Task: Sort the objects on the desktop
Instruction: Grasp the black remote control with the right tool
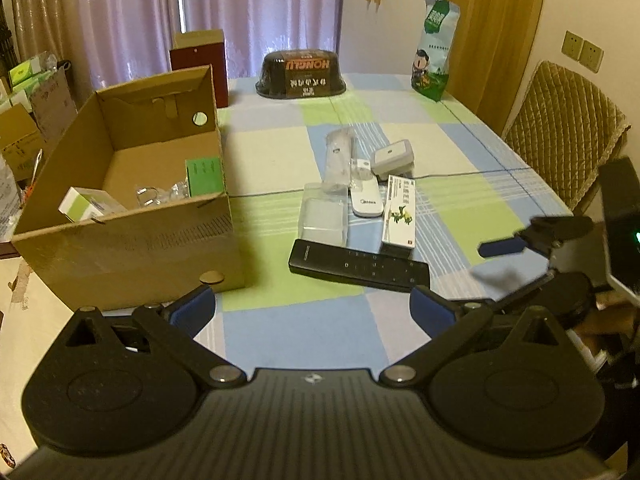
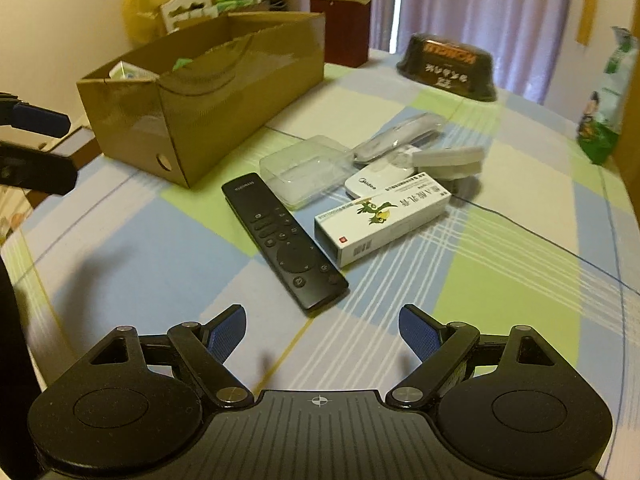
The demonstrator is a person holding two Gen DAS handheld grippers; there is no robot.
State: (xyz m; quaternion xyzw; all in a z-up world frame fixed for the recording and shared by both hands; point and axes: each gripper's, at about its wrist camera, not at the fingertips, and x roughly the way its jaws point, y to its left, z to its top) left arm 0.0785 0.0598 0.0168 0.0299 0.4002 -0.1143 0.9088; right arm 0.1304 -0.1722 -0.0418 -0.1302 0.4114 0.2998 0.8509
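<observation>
Both tools are held spread and empty above the checked tablecloth (image 2: pixel 500 280): the left gripper (image 1: pixel 312 312) hovers near the front corner of the cardboard box (image 1: pixel 132 240), and the right gripper (image 2: pixel 322 332) is poised just short of the black remote (image 2: pixel 282 240). The things left to sort lie bunched in the middle of the table: the remote nearest, the white medicine carton (image 2: pixel 380 220) beside its far end, then a clear plastic case (image 2: pixel 304 170), a white remote (image 2: pixel 368 186), a grey box (image 2: pixel 448 160) and a bagged item (image 2: pixel 400 136). Several small packets are already seen inside the box. The main risk is judged to be crowding: the medicine carton appears to touch or lie just beside the black remote, so it could be nudged or dragged along if the fingers are closed carelessly. The remote is thin and flat, and may slip or tilt out if gripped near one end. The clear case could be crushed or shot sideways under pressure. A carried item might also be caught on the box's tall wall.
</observation>
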